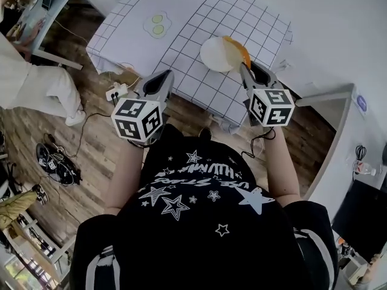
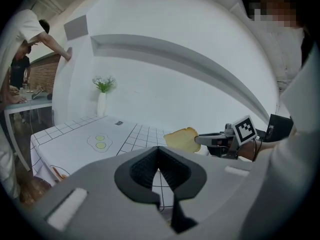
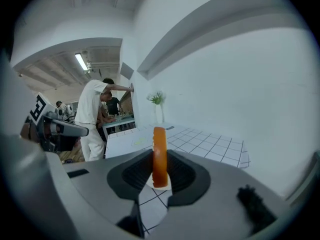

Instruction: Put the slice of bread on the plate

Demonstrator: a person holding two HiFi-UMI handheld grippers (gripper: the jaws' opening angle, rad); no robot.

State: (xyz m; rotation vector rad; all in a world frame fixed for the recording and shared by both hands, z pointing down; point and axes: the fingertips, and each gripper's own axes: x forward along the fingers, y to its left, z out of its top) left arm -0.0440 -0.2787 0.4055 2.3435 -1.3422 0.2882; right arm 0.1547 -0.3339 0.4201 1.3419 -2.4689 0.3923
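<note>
Right gripper (image 3: 160, 160): jaws clenched on the slice of bread (image 3: 159, 151), held on edge above the gridded table (image 1: 199, 17), at the rim of the white plate (image 1: 213, 54). Left gripper (image 2: 159, 153): jaws together, empty, near the table's front edge.

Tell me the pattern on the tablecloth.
White with a grid of thin dark lines. The tablecloth shows best in the head view.
</note>
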